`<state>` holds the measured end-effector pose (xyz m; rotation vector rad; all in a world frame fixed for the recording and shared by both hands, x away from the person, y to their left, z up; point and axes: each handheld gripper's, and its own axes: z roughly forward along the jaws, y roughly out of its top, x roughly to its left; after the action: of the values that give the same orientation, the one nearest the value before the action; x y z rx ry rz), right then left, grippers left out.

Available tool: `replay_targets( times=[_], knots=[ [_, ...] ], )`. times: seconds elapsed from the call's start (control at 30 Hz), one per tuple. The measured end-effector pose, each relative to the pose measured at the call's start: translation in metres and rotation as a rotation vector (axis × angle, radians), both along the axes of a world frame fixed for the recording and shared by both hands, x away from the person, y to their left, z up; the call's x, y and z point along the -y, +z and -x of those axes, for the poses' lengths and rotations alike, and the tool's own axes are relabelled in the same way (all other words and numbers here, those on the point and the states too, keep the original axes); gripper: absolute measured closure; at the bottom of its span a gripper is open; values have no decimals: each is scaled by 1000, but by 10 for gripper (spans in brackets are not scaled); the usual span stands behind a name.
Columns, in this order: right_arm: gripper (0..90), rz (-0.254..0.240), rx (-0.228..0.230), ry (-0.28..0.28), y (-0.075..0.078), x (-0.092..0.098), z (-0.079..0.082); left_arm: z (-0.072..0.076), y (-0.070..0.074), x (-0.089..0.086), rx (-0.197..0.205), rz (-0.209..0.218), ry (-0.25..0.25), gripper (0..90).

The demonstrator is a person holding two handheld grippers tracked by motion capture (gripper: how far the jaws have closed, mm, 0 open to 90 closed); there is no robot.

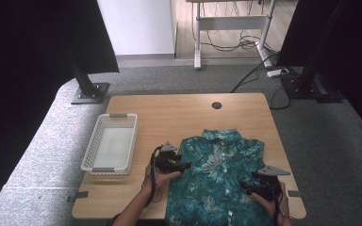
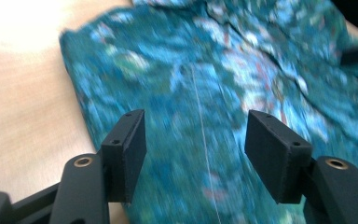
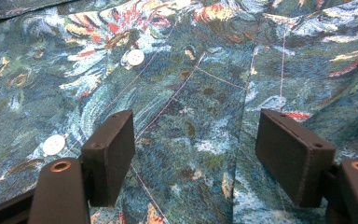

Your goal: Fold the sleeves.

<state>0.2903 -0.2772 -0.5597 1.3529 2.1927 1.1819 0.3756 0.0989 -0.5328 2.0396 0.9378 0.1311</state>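
Note:
A teal floral button-up shirt (image 1: 217, 174) lies on the wooden table (image 1: 179, 113), and its bottom reaches the front edge. My left gripper (image 1: 186, 165) is at the shirt's left edge, pointing right. In the left gripper view its jaws (image 2: 196, 135) stand open above the blurred fabric (image 2: 214, 70), with nothing pinched. My right gripper (image 1: 245, 186) is over the shirt's lower right part, pointing left. In the right gripper view it (image 3: 196, 135) is open over the cloth (image 3: 191, 70), close to a fold line and two white buttons (image 3: 135, 57).
A white mesh basket (image 1: 90, 146) stands on the left of the table with nothing in it. A round cable hole (image 1: 217, 105) sits near the far edge. Black stands and floor cables lie beyond the table.

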Motion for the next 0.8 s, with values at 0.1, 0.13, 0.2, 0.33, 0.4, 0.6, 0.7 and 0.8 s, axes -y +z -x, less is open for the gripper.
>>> replay_targets(
  times=[0.1,0.13,0.2,0.33,0.4,0.6,0.7,0.8],
  knots=[
    [279,0,0,-1,0,0,0,13,-3,-3,5,-8,-17,367],
    [280,0,0,-1,0,0,0,21,-6,-4,17,-27,-33,365],
    [280,0,0,-1,0,0,0,28,-8,-5,31,-54,-46,359],
    [280,2,1,-2,0,0,0,37,-11,-6,50,-95,-61,358],
    [279,2,1,-3,0,0,0,39,-12,-6,64,-116,-51,363],
    [280,2,1,-3,0,-1,0,41,-14,-6,102,-151,-17,452],
    [279,2,1,-3,0,0,0,41,-15,-6,104,-156,-9,574],
    [279,0,0,-3,0,0,0,40,-14,-7,95,-134,-15,680]
  ],
)
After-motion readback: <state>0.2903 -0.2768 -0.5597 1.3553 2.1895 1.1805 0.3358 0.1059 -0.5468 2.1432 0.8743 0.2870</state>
